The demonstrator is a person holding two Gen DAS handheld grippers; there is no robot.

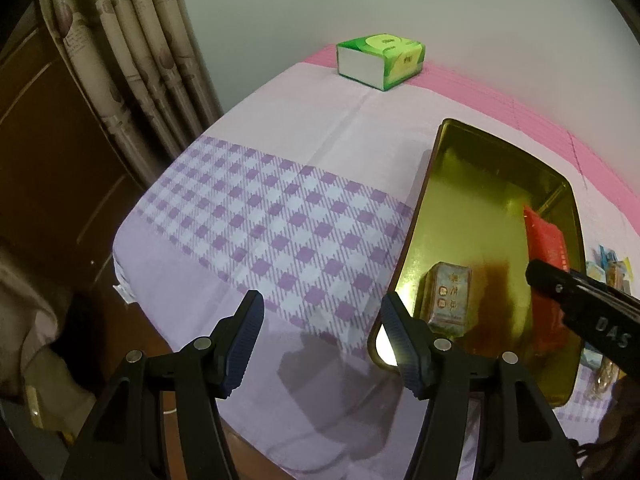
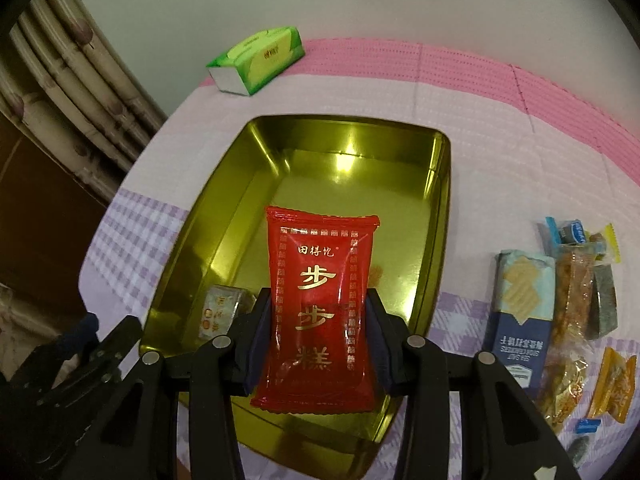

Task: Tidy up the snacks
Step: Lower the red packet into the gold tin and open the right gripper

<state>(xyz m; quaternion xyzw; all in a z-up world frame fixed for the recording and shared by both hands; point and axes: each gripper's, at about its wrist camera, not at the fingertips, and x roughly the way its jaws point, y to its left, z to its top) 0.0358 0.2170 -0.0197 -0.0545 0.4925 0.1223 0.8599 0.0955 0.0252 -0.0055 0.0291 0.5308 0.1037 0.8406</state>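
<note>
A: Right wrist view: the right claw (image 2: 320,320) is pinching the red packet (image 2: 318,304) by its long sides, and the packet is hanging over the near half of the gold tin (image 2: 224,200). Its long axis is running near to far, the same way as the tin's.

B: So the drop is lying straight below?

A: I'm judging so. The floor under and beyond the packet is showing bare. Only a small grey packet (image 2: 224,312) is lying in the tin's near left corner, just beside the left finger, so the red one is needing to stay right of it.

B: And the left claw (image 1: 322,336)?

A: It's spread wide and holding nothing, hovering over the checked cloth (image 1: 256,216) just left of the tin's near corner. It's not standing in the way.

B: What's waiting outside?

A: To the right, a blue box (image 2: 520,312) and a heap of loose snacks (image 2: 580,300) are lying on the cloth, nearer the right claw. Far left, a green tissue box (image 2: 256,60) is sitting well apart.
</note>
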